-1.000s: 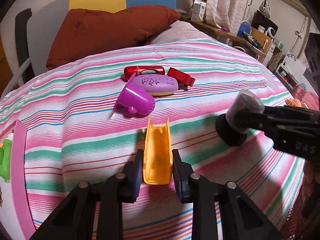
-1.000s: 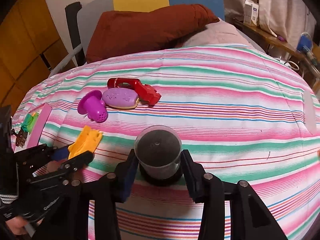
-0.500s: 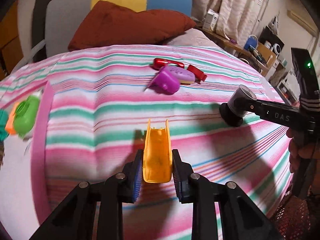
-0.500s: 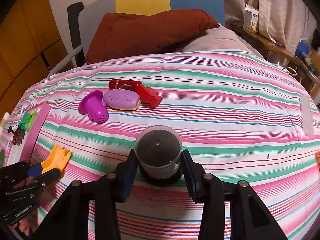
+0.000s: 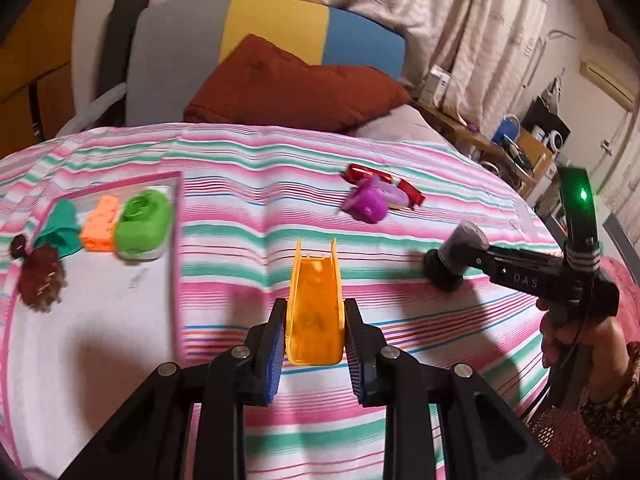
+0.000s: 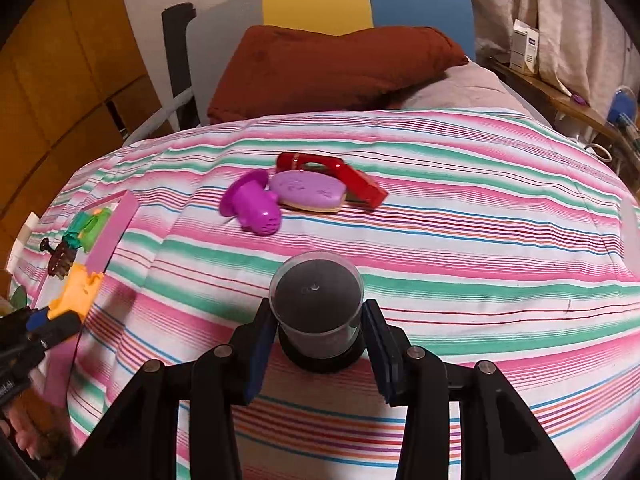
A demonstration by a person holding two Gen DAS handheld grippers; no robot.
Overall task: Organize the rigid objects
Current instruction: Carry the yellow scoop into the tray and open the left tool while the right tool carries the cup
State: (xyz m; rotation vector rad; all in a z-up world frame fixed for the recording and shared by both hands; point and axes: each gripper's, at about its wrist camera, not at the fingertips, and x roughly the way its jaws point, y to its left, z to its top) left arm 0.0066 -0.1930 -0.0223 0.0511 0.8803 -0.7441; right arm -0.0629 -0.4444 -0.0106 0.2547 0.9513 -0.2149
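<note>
**Both grippers loaded above the striped bed**

We see a bed covered by a striped sheet [image 6: 460, 240] in pink, green and white, with one rust-brown cushion [image 6: 328, 68] against a headboard in grey, yellow and blue blocks.

A shallow tray with a pink rim [image 5: 175, 200] lies on the sheet to the left. In it we count a green roll-shaped piece [image 5: 142, 224], an orange block [image 5: 102, 228], a teal piece [image 5: 60, 224] and a dark brown spiky item [image 5: 40, 280]; the blur hides their finer shape.

Our left gripper [image 5: 316, 344] points down at a slant over the sheet just beside the tray's near edge. Its blue ribbed pads press on both long sides of one orange plastic piece [image 5: 316, 304], a smooth open channel with raised side walls, so it is clamped and held clear of the sheet.

Our right gripper [image 6: 318, 328] also slants downward. Its pads close on one small jar [image 6: 316, 308], clear-walled with dark contents and a black base. In the left view a hand [image 5: 576, 336] grips its handle.

Near the middle of the bed three glossy plastic things cluster, touching: a magenta funnel-shaped piece [image 6: 254, 208], a lilac oval case [image 6: 308, 192] and a red handled item [image 6: 332, 172].
</note>
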